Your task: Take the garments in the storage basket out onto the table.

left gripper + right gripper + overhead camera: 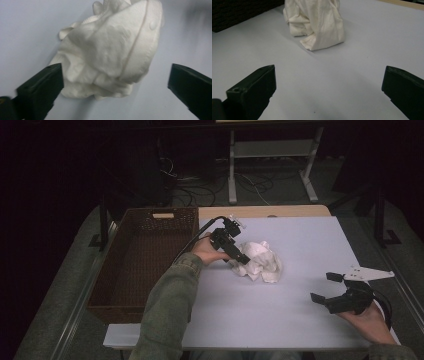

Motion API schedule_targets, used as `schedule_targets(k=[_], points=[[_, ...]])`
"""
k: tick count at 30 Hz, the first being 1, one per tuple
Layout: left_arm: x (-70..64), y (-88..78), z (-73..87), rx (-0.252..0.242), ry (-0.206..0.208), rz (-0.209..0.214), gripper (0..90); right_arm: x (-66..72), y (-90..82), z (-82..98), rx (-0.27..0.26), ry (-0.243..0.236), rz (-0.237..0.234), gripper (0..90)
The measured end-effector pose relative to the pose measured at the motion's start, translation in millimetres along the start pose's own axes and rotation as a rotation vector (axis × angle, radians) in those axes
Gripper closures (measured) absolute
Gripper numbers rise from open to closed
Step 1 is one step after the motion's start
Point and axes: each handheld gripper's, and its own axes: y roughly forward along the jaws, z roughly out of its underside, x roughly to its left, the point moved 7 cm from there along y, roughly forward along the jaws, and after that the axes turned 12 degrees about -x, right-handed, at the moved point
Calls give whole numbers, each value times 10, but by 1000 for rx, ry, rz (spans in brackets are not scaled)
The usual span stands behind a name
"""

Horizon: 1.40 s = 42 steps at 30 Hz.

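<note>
A crumpled white cloth lies in a heap on the pale table, a little left of its middle. My left gripper hovers at the cloth's left side, open, jaws spread wide. In the left gripper view the cloth bulks between and beyond the jaws, and its lower left fold is close to the left fingertip. My right gripper rests open near the table's front right, well apart from the cloth. The right gripper view shows the cloth far ahead on bare table.
A dark woven basket stands against the table's left side, its inside bare. Beyond the table are a white stand's legs and cables on the floor. A strip of wood edges the table's far side.
</note>
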Motion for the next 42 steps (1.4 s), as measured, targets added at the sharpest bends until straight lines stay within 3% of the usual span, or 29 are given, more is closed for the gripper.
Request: schedule_targets(k=[3,6,14,23,30,42], points=[[-23,-60,-63,-37,14,-22,0,3,-1,-4,-1,-3,-1,0],[-66,-122,-130,-70,20,-17,0,5,-1,-3,0,-3,-1,0],[-162,-289,-225,-82,73,-29,0,-1,-5,-9,-8,-3,5,0],[-212,-470,-257,-108,91,-43,0,3,-8,-7,-7,-1,5,0],[-231,-615,-281,-160,77,-60,0,4,-5,-5,-5,-3,4,0],[-185,-842,-194,-173,79,-97,0,5,-6,-3,-2,-3,1,0]])
